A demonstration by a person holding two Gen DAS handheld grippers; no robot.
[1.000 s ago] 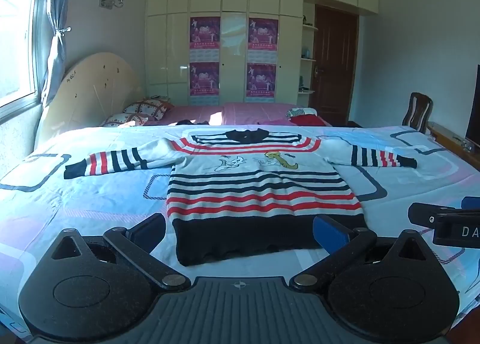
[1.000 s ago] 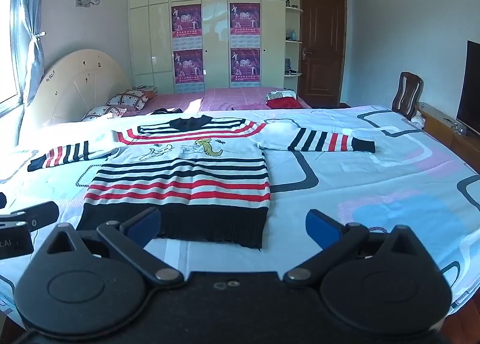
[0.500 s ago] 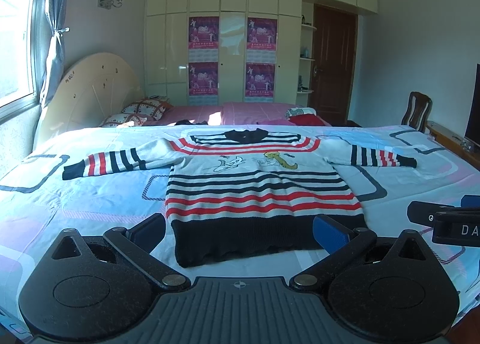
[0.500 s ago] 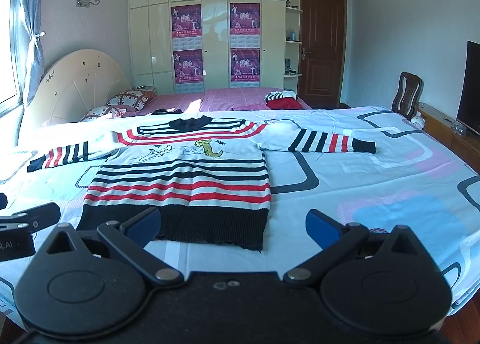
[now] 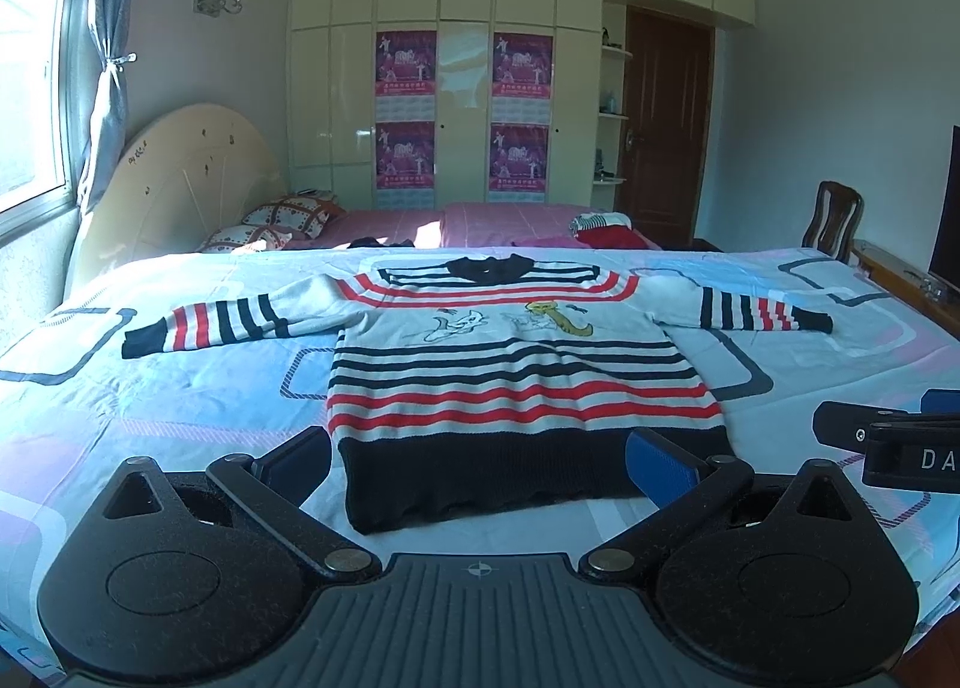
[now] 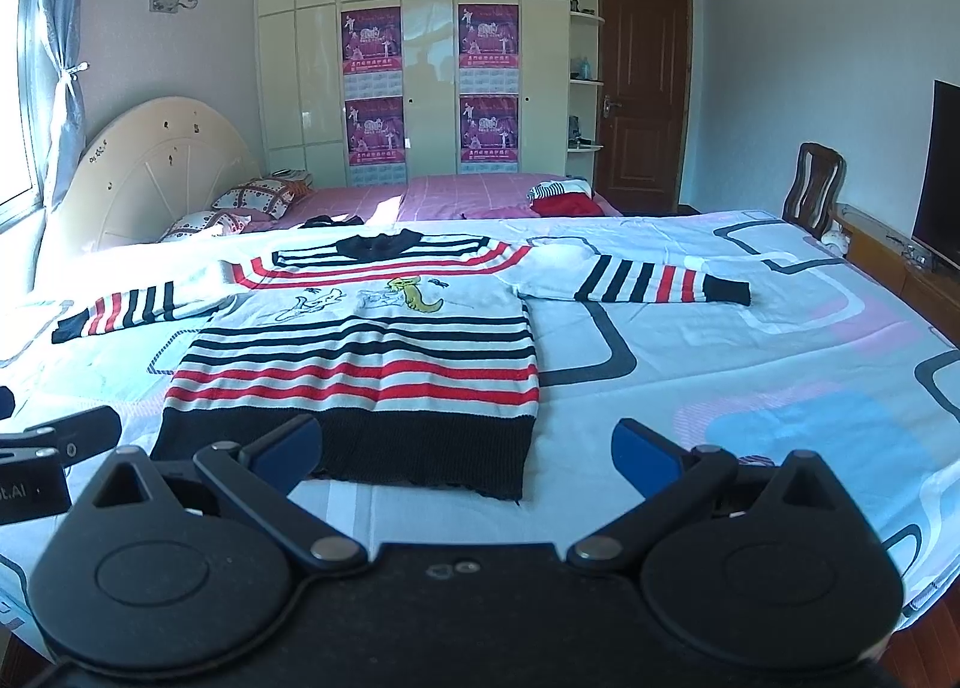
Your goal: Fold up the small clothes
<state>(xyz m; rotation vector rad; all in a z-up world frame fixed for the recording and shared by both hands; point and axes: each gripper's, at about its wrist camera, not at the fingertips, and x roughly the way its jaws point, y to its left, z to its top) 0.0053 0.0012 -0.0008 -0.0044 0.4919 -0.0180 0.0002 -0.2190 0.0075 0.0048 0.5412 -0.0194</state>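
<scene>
left wrist: sweater [image 5: 516, 376] slightly nearer

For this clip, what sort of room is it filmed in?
A home bedroom, most likely. A striped sweater lies spread flat on a bed's patterned sheet; behind it stand a rounded headboard with pillows and a tall built-in wardrobe.

Left gripper [image 5: 477, 463]: held low and level, jaws spread wide apart, nothing between them. Blue pads [image 5: 657, 463] face inward.

Right gripper [image 6: 467, 451]: same attitude, jaws fully parted and gripping nothing.

The two units sit side by side, near each other but apart; each appears at the edge of the other's wrist view, at about equal height.
</scene>
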